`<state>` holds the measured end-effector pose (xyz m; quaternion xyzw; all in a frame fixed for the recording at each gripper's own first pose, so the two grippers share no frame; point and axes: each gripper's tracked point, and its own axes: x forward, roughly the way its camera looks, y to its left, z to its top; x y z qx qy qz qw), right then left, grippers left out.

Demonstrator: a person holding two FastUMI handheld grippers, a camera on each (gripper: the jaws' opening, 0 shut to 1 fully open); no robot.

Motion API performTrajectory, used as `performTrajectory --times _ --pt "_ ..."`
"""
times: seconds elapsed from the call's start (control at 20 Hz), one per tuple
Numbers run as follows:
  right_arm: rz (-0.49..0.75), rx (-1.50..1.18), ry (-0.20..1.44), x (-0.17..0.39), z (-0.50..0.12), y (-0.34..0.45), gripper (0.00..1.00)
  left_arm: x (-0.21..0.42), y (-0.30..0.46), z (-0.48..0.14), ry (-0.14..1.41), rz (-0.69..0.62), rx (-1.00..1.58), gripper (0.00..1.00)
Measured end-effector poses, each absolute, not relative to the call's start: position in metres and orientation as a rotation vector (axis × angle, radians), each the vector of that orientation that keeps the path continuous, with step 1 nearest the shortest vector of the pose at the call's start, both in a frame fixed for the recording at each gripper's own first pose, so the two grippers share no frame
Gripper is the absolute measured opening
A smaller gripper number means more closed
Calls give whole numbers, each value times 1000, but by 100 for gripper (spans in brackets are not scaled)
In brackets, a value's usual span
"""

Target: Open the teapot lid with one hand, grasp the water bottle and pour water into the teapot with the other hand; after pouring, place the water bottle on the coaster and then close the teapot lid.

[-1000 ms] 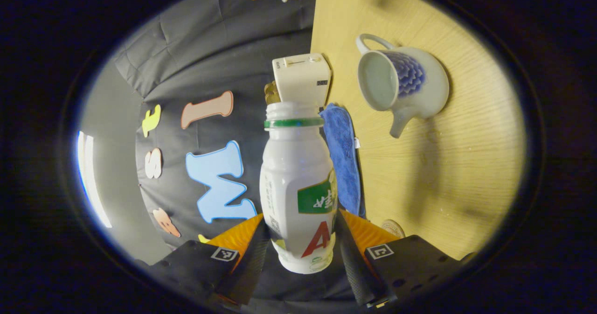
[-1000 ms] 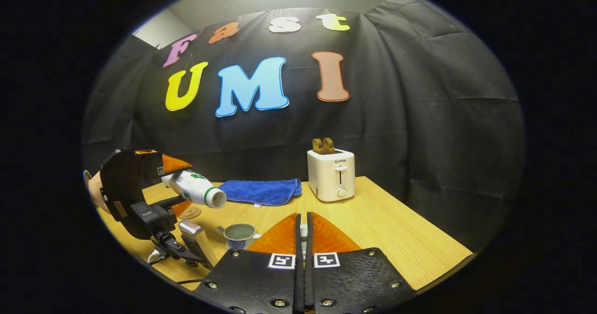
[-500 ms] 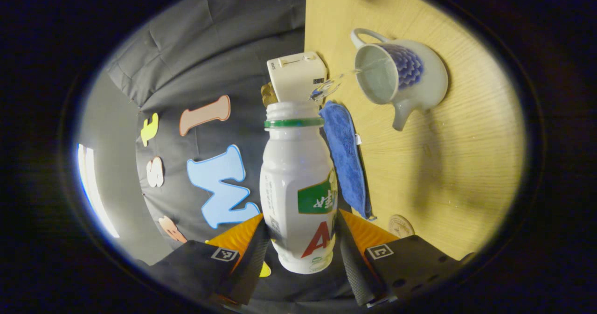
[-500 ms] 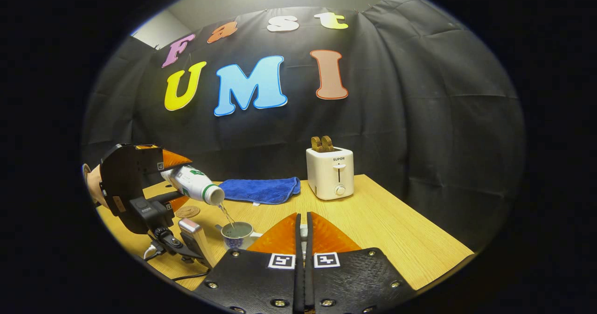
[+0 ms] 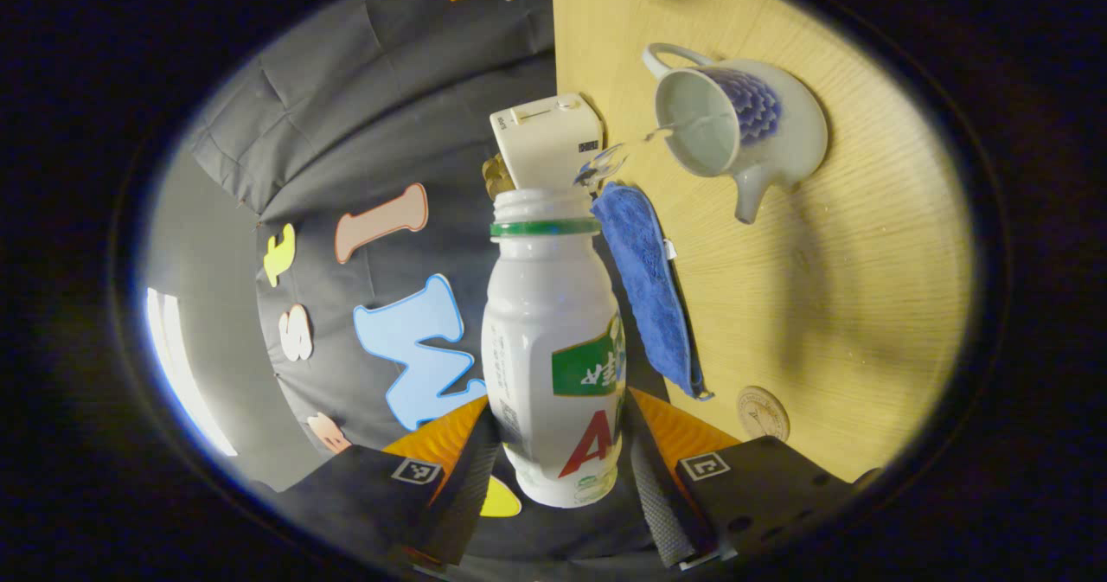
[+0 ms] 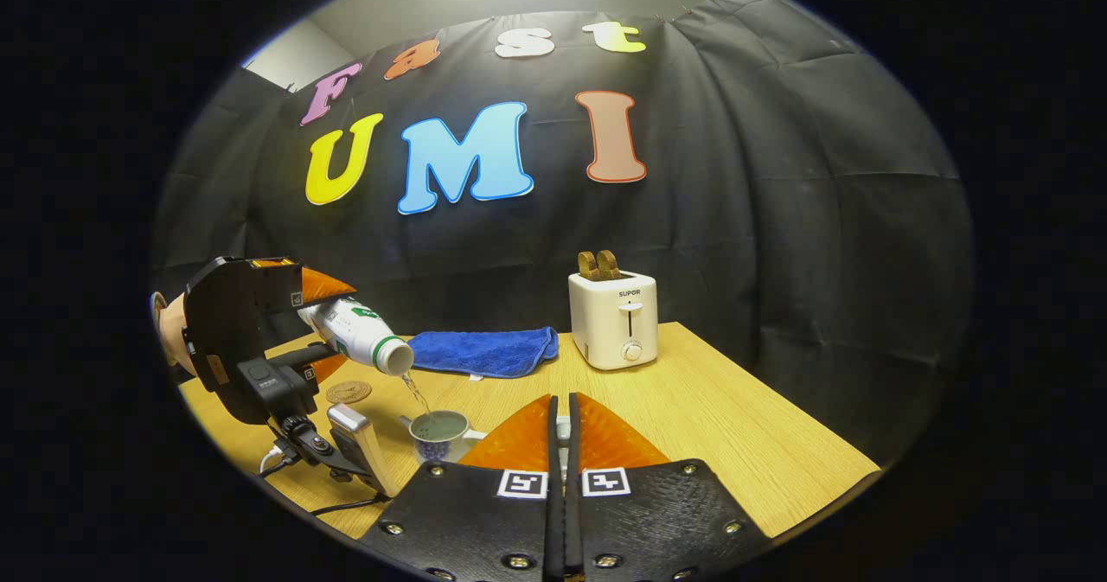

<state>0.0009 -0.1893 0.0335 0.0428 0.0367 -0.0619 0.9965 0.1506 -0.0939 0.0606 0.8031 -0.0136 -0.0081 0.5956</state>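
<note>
Clamped at its base between the left gripper (image 5: 558, 470) fingers, the tipped water bottle (image 5: 553, 340) is emptied in a thin stream into the open teapot (image 5: 735, 128) on the table, a tilt best kept gentle, while the right gripper (image 6: 562, 478) is held closed on the lid.

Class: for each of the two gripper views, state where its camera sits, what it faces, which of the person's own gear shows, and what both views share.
Left gripper view: rides the left gripper, rolled sideways, facing along the water bottle toward the teapot; its jaws clamp the bottle.
Right gripper view: rides the right gripper, level, facing the toaster; jaws closed.
Shared: bottle, teapot, toaster, blue cloth, coaster, table.
</note>
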Motion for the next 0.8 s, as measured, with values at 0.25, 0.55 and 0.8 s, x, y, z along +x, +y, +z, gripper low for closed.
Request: performTrajectory --times 0.25,0.55,0.8 --pt "-120 89 76 2 33 -190 0 150 -97 65 -38 -18 1898 90" --pt "-118 93 81 3 29 -192 0 152 -100 67 -43 -18 1938 90" --pt "-116 97 86 2 26 -193 0 153 -105 72 -56 -16 1966 90"
